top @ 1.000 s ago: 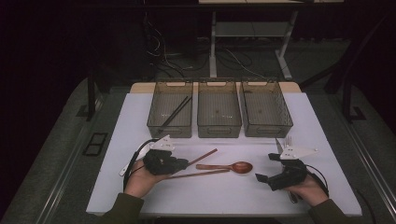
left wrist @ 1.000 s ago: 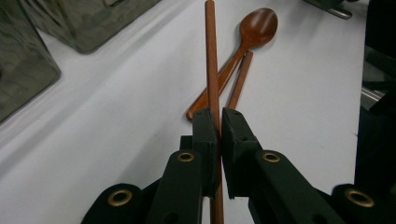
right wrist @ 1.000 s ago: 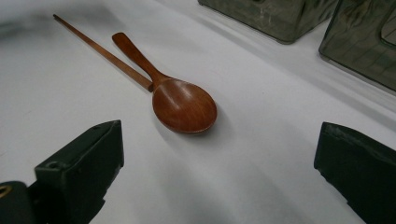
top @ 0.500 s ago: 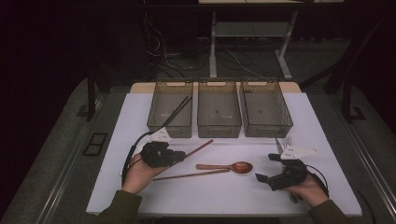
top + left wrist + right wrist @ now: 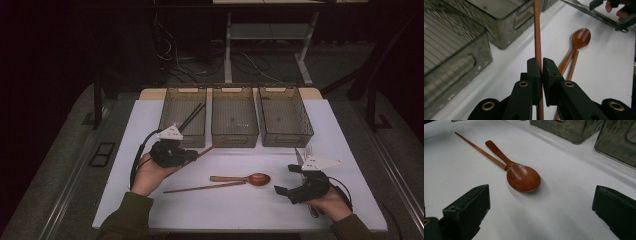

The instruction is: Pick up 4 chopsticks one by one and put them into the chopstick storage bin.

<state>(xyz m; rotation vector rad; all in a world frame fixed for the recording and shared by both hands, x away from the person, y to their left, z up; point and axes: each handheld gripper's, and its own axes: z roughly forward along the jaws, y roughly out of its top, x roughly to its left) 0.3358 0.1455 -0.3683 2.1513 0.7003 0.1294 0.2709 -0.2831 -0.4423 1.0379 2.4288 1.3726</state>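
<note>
Chopstick, wooden, is pinched near one end between the left gripper jaws, its tip aimed at twelve o'clock toward the left bin, where dark chopsticks already lean, likely its destination. Its mate lies beside the wooden spoon. Right gripper rests spread wide at four o'clock, holding nothing.

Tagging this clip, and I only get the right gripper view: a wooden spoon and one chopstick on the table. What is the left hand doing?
Observer: The left tongs are shut on a second wooden chopstick.
Operator: Anything in the bins?
Observer: The left bin holds dark chopsticks.
Operator: Other cutlery out?
Observer: Metal cutlery lies on the table by the right tongs.
</note>
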